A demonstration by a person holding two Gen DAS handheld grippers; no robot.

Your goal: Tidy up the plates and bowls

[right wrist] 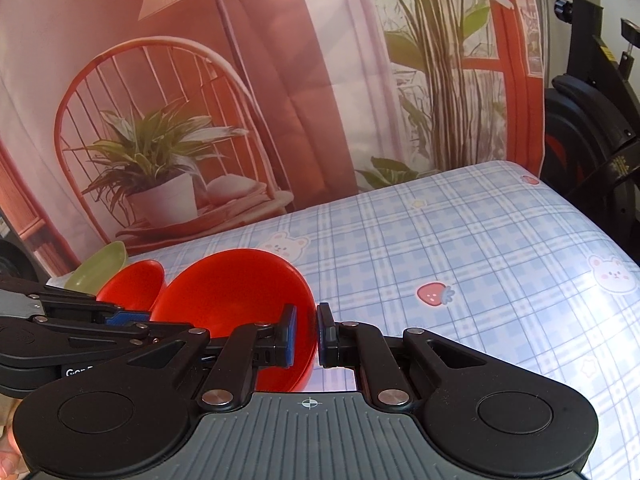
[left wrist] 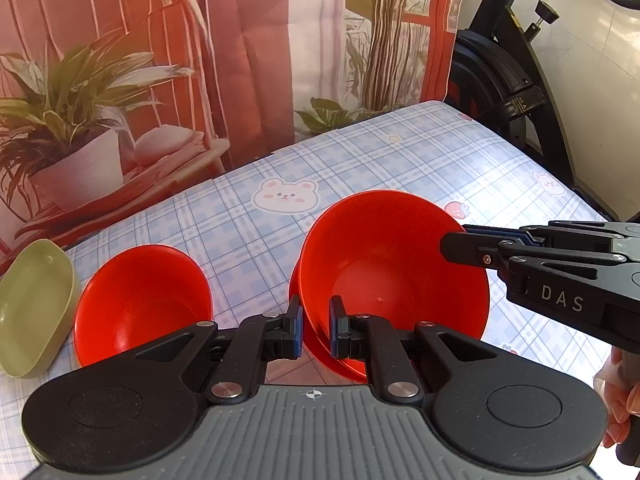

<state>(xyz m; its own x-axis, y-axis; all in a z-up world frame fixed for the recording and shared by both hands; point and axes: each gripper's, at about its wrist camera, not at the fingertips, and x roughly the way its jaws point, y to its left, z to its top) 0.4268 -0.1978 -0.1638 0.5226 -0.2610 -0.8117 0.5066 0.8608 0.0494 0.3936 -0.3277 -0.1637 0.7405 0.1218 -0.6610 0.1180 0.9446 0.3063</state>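
A large red bowl (left wrist: 394, 264) is tilted above a red plate (left wrist: 340, 364) on the checked tablecloth. My left gripper (left wrist: 316, 328) straddles the bowl's near rim, one finger inside, one outside. My right gripper (right wrist: 307, 332) straddles the opposite rim of the same bowl (right wrist: 236, 292); it shows in the left wrist view (left wrist: 460, 246) reaching in from the right. A smaller red bowl (left wrist: 140, 300) stands to the left, with a green dish (left wrist: 34, 308) beside it. Both also show in the right wrist view: the small red bowl (right wrist: 134, 284) and the green dish (right wrist: 100, 268).
The table (left wrist: 400, 160) carries a blue plaid cloth with bear and strawberry prints. A printed backdrop (left wrist: 200, 60) hangs behind the table's far edge. A black exercise bike (left wrist: 504, 80) stands at the right beyond the table.
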